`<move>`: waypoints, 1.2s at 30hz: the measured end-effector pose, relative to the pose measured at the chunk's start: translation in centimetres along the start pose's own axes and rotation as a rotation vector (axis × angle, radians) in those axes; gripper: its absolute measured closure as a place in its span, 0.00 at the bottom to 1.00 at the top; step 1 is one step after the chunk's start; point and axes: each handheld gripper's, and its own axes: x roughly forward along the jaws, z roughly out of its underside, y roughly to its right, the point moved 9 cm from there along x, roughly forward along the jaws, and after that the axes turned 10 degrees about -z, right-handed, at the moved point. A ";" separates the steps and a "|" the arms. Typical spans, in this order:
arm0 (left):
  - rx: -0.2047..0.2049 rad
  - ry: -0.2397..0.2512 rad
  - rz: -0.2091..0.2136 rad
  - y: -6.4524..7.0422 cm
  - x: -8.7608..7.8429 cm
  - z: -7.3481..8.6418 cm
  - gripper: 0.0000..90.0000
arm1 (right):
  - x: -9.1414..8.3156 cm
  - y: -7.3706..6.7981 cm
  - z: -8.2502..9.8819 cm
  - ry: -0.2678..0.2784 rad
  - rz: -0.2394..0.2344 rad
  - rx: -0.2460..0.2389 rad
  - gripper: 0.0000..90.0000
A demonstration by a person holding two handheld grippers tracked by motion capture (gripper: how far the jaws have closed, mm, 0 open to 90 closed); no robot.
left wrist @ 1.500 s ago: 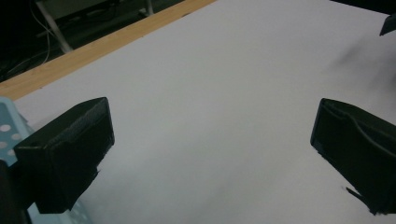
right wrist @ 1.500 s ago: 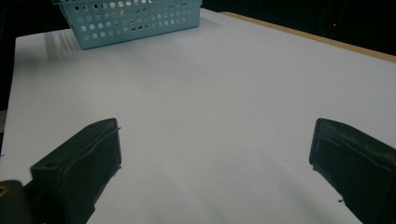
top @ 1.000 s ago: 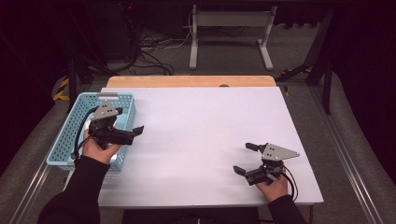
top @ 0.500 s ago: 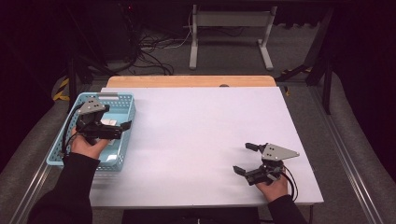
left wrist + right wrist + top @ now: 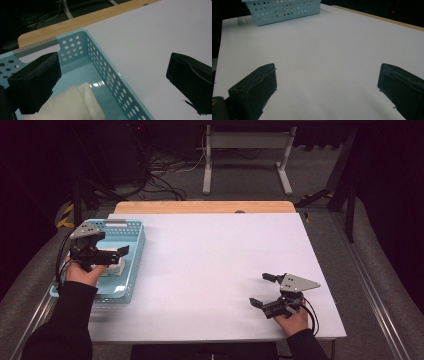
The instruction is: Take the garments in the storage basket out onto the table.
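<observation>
We see the white folded cloth (image 5: 75, 105), soft and thick-edged, lying inside the light blue basket (image 5: 131, 262) at the desk's left edge, so we judge the work barely begun. Our left gripper (image 5: 112, 255) hangs over it, jaws wide apart and holding nothing. The basket is rigid plastic, its walls punched with round holes. Our right gripper (image 5: 262, 290) rests near the desk's front right corner, jaws open and empty, on the smooth matte white desk (image 5: 215, 265).
</observation>
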 end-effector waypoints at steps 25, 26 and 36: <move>-0.087 -0.095 -0.082 -5.1 1.0 2.4 0.01 | 0.0 0.0 0.0 -0.001 -0.007 0.004 0.04; -0.091 -0.100 -0.085 -5.2 1.0 2.6 0.01 | 0.0 0.0 0.0 -0.001 -0.008 0.005 0.04; -0.120 -0.221 -0.111 -7.4 2.2 4.5 0.01 | 0.1 -0.1 0.0 0.006 -0.029 0.014 0.03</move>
